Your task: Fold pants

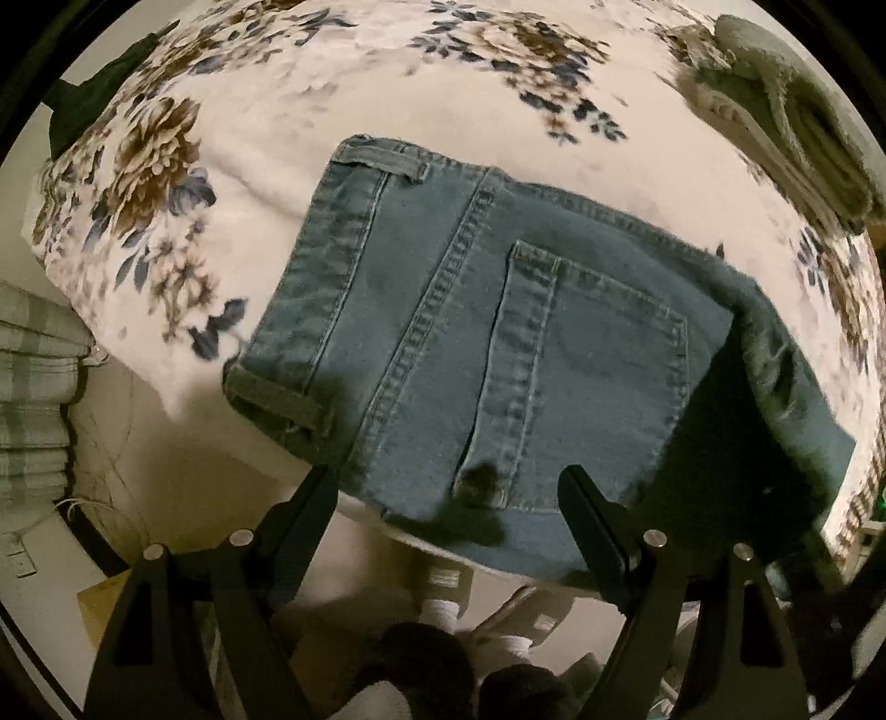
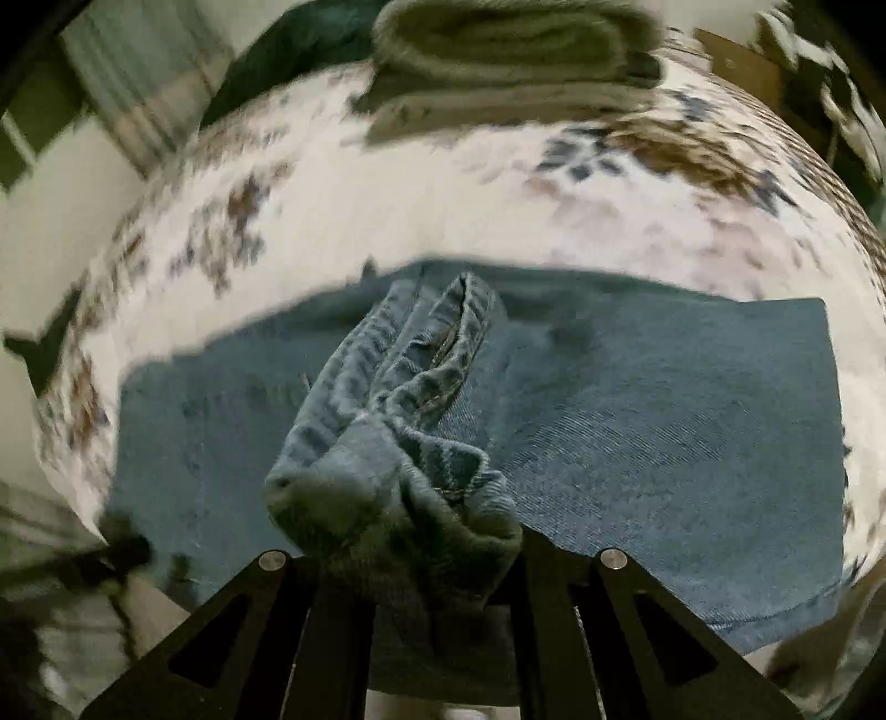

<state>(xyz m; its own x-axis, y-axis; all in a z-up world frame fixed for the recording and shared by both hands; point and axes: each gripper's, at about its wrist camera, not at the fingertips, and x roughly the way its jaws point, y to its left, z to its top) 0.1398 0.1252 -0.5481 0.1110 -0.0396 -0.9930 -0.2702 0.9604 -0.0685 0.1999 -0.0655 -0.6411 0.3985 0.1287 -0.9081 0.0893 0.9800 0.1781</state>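
Denim jeans (image 1: 498,343) lie on a floral bedspread (image 1: 343,99), blue, back side up, with a back pocket (image 1: 581,376) and waistband belt loops (image 1: 382,160) showing in the left wrist view. Left gripper (image 1: 448,493) hangs at the near edge of the jeans over the bed edge, fingers (image 1: 310,509) spread wide, nothing between them. Whether the tips touch the fabric, cannot tell. Below that gripper, floor and what look like feet in white socks (image 1: 443,609), blurry. Right wrist view is motion-blurred. Right gripper (image 2: 421,548) pinches a bunched wad of denim, a seamed hem end of the jeans (image 2: 398,421), held above the flat part of the jeans (image 2: 664,415) that lies spread on the bedspread (image 2: 443,194). The bunch fills the gap between the fingers (image 2: 545,559). A folded grey-green towel (image 2: 515,44) sits on the far side of the bed, also seen top right in the left view (image 1: 797,105). A dark green cloth (image 1: 94,105) lies at the far left corner of the bed. Striped bedding or curtain (image 1: 33,387) at left edge, unclear which.
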